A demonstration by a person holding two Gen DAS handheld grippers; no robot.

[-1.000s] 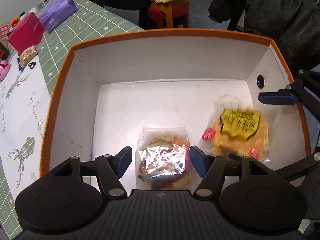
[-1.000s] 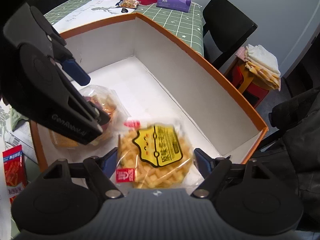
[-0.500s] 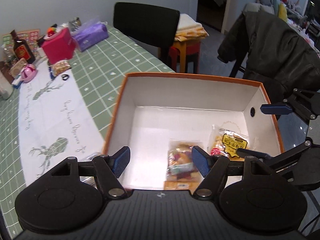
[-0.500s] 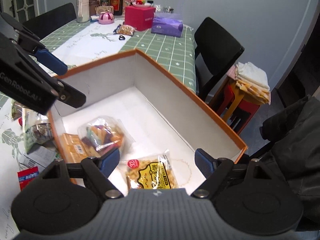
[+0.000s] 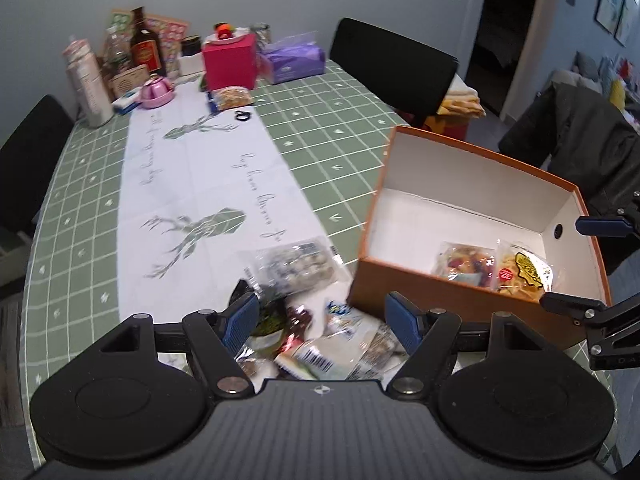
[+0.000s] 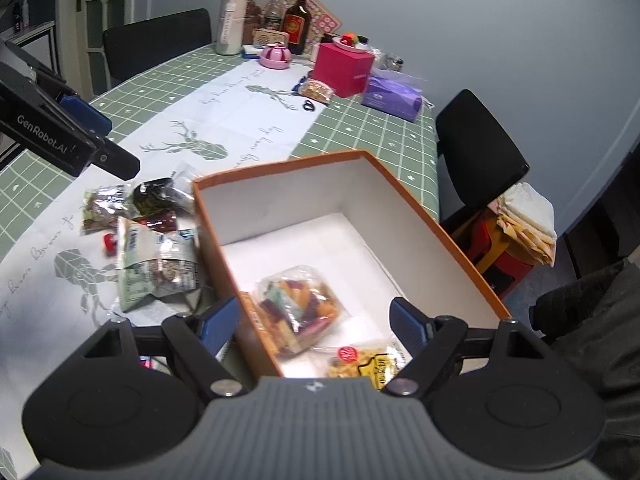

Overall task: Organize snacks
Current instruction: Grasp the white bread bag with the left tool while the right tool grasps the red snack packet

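Observation:
An orange box [image 5: 420, 292] with a white inside stands on the table; it also shows in the right wrist view [image 6: 216, 240]. Inside lie a clear bag of mixed colourful snacks [image 6: 298, 306] and a yellow-labelled bag of crackers [image 6: 368, 364], both also in the left wrist view [image 5: 466, 262] [image 5: 524, 274]. A pile of loose snack packets [image 5: 304, 320] lies left of the box [image 6: 156, 248]. My left gripper [image 5: 322, 320] is open and empty above the pile. My right gripper [image 6: 316, 324] is open and empty above the box's near end.
At the table's far end stand a pink box [image 5: 230, 60], a purple tissue pack [image 5: 294, 58], bottles [image 5: 146, 46], a pink pot [image 5: 157, 92] and a small snack bag [image 5: 232, 98]. Black chairs [image 5: 394, 68] stand around. A red stool with folded cloth [image 6: 520, 236] is beside the table.
Both grippers rose and pulled back out of the box, leaving the two bags inside. The left gripper swung left over the packet pile.

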